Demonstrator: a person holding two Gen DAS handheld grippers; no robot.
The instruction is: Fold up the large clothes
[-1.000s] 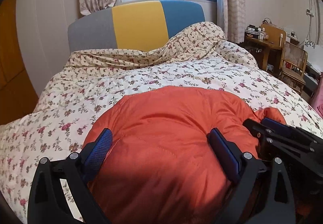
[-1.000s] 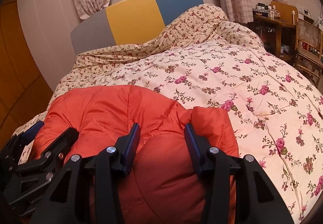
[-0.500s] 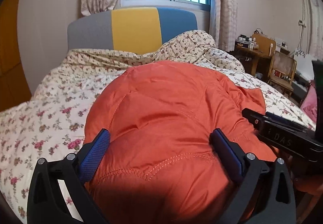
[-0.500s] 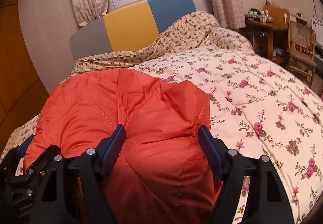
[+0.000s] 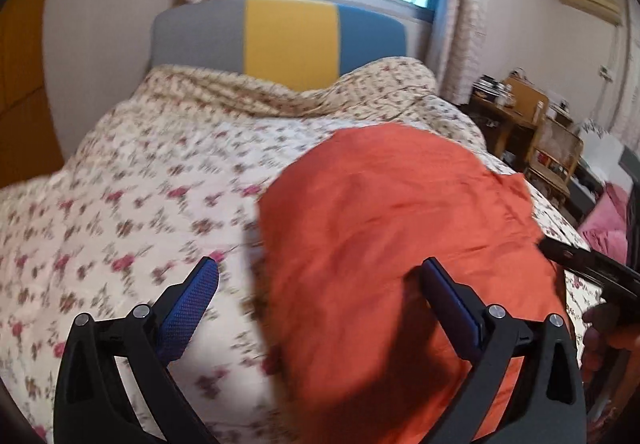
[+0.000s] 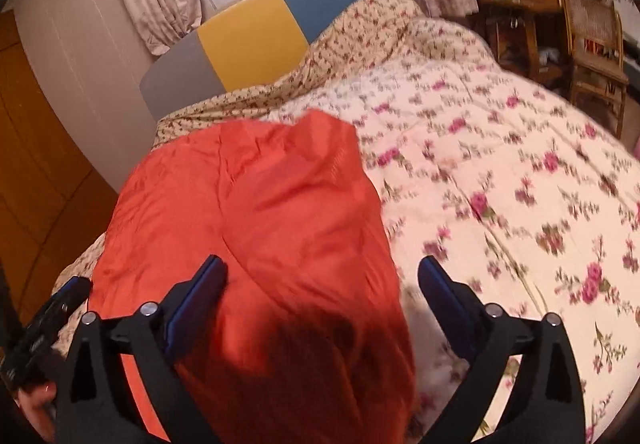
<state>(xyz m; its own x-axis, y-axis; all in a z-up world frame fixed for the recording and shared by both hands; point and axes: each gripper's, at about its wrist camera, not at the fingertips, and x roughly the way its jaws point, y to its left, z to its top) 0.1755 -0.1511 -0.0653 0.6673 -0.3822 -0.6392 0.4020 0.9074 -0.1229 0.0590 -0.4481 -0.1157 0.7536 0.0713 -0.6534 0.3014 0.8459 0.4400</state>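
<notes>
Orange jacket (image 5: 400, 244) lies between both spread claws on the floral quilt (image 6: 500, 172).

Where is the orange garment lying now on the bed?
The orange garment lies on the floral quilt, right of centre in the left wrist view and left of centre in the right wrist view, between both open tongs, towards the foot of the bed.

I see an orange jacket (image 5: 400, 244), smooth cloth w/ slight sheen, centre frame; matt floral quilt (image 5: 140, 184) at left; left gripper (image 5: 320, 284) matt black plastic, textured blue pads (image 5: 188, 308).
</notes>
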